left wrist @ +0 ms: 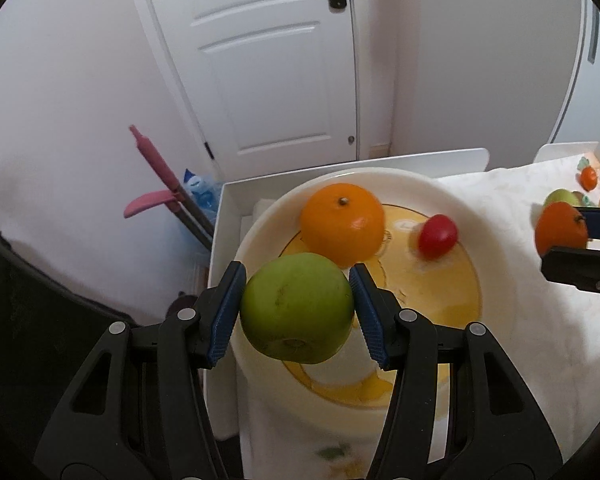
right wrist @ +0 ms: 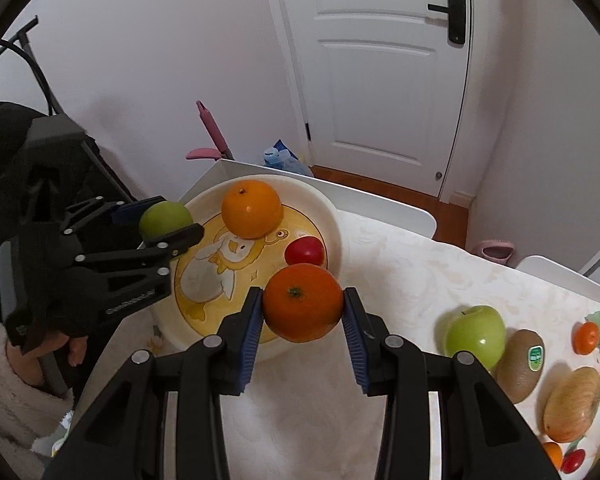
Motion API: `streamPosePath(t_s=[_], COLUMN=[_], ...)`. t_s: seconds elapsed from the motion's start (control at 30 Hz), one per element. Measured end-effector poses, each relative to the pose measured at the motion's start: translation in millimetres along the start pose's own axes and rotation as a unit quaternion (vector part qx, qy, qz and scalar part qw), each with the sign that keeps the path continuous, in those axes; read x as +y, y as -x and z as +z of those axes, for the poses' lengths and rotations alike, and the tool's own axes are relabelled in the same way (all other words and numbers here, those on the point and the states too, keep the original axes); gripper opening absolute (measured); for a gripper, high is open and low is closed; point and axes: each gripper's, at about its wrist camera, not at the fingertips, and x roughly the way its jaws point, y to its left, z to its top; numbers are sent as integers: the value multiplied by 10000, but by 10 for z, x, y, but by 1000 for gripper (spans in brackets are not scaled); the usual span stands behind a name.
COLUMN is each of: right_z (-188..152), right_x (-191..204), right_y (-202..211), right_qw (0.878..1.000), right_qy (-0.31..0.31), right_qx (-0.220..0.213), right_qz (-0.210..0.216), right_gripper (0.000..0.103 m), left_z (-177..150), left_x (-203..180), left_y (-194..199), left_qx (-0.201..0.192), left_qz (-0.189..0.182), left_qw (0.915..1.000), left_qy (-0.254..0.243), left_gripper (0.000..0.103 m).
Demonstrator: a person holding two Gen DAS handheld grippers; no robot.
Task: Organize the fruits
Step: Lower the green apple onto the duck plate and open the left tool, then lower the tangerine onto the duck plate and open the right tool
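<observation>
My left gripper (left wrist: 298, 308) is shut on a green apple (left wrist: 297, 307), held above the near left rim of a cream plate (left wrist: 448, 196) with a yellow cartoon print. On that plate lie a large orange (left wrist: 342, 226) and a small red fruit (left wrist: 438, 236). My right gripper (right wrist: 302, 304) is shut on a darker orange (right wrist: 303, 302), just over the plate's (right wrist: 334, 216) near right edge. In the right wrist view the left gripper (right wrist: 168, 222) with its green apple (right wrist: 165, 218) hangs at the plate's left side, and the large orange (right wrist: 251, 209) and red fruit (right wrist: 305, 251) rest inside.
On the white patterned tablecloth (right wrist: 400, 280) to the right lie a second green apple (right wrist: 476, 334), a kiwi (right wrist: 522, 364), a yellowish mango-like fruit (right wrist: 572, 404) and a small orange (right wrist: 586, 338). A white door (right wrist: 380, 80) and pink-handled tools (left wrist: 156, 172) stand behind the table. A person's fleece sleeve (right wrist: 4, 396) is at left.
</observation>
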Motion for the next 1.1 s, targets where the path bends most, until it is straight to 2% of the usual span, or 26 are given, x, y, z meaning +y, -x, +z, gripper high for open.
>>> streamPosePath(t_s=[0.2,0.27,0.3,0.33,0.4,0.57,0.8,1.1], right_z=[15,18,20,20,26,29,106,207], right_x=[-27,-43,-48,-57,-80,-140,-176,-113], right_y=[-93,-108,-109,-104,-89,-3,94,-74], right_qw=[9998,9997,9997,9997,9996,9999,9999,9978], right_qy=[-139,-168,-183,-195,-200,-139,98,431], right_qx=[56,74,79,83,79,65,56,315], right_qz=[-116,-145,-155,-158,-154,-44,117,392], right_gripper=[36,36,36,36,36,36,36,36], left_z=[18,29,34,33,43,13,-75,-186], left_x=[-18,-8,-1,9,6,-44,-75,-78], left_y=[-156,-134,-98,-49,65,246,514,716], left_qx=[29,-22,-91,-174,-321,-213,-33,97], left_qz=[23,2,30,69,83,184,158,246], left_qw=[9999,9999,9999,9998,9994,9995,9997,9987], left_qy=[-134,-109,-94,-85,-103,-121,187,435], left_gripper=[59,73,96,103,103,103,103,103])
